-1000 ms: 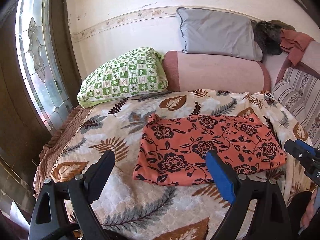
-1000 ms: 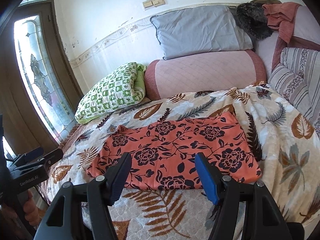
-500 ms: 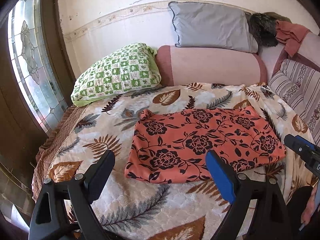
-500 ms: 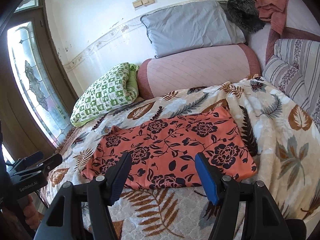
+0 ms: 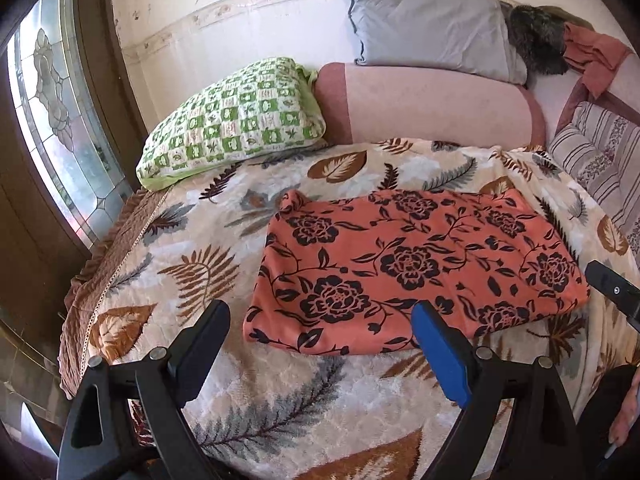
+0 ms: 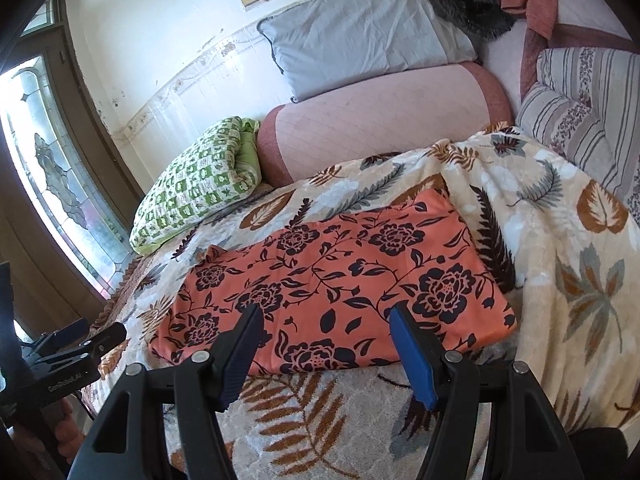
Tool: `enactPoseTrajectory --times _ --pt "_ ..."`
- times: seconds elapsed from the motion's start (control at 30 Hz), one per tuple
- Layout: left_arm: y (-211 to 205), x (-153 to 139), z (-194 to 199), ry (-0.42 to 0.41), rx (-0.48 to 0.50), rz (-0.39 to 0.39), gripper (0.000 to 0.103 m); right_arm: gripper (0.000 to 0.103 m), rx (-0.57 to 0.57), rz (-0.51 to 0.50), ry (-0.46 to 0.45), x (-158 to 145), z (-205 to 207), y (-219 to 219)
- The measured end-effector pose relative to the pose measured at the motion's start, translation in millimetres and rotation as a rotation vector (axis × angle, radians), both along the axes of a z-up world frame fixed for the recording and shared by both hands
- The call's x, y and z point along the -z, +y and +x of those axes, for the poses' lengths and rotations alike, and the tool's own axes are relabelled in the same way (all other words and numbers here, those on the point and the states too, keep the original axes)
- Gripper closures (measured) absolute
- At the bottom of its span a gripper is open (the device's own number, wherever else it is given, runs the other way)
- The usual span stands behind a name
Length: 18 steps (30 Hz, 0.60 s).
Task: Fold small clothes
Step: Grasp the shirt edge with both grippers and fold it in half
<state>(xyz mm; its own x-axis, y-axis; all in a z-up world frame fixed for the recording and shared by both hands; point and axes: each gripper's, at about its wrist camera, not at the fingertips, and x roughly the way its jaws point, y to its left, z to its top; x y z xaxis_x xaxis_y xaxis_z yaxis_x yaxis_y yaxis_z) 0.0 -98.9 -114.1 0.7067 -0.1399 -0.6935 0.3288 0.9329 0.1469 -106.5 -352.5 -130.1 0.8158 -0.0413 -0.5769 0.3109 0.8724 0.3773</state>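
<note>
Two tongs are hanging over the near edge of the bed, both pointing down toward the cloth. At far left, a stained-glass window [image 5: 60,128] is letting in light beside the wall. Next along, a green checked pillow [image 5: 236,120] is leaning against a pink bolster [image 5: 432,108], and a grey pillow [image 5: 428,24] is resting on top of that bolster.

I am holding my left gripper [image 5: 320,332] with its jaws spread wide and nothing between them; it is hovering above the leaf-print blanket [image 5: 192,248], just short of the near left corner of the orange floral garment [image 5: 400,264]. That garment is lying flat in a rough rectangle on the blanket, about mid-bed, with one small bump at its far left corner.

I am keeping my right gripper [image 6: 324,332] partly spread, also holding nothing; its fingertips [image 6: 404,328] are showing in front of the garment's near edge, and I cannot tell whether they are touching it. From the right wrist camera, the garment [image 6: 344,280] is running from lower left to its right corner.

At far right, a striped cushion [image 6: 580,112] is sitting beside the blanket's raised fold.
</note>
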Motion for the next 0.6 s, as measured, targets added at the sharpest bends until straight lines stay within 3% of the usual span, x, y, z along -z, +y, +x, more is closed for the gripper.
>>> enactPoseTrajectory --times 0.17,0.37,0.53,0.6 --pt "21 25 20 0.090 -0.050 -0.016 0.011 0.034 -0.024 0.018 0.016 11 11 0" --pt "77 50 48 0.258 -0.209 -0.160 0.011 0.035 -0.153 0.107 0.048 31 54 2" --pt "103 65 53 0.344 -0.316 -0.222 0.011 0.062 -0.292 0.134 0.055 44 99 22" --pt "105 69 52 0.362 -0.335 -0.228 0.011 0.064 -0.329 0.132 0.058 52 109 30"
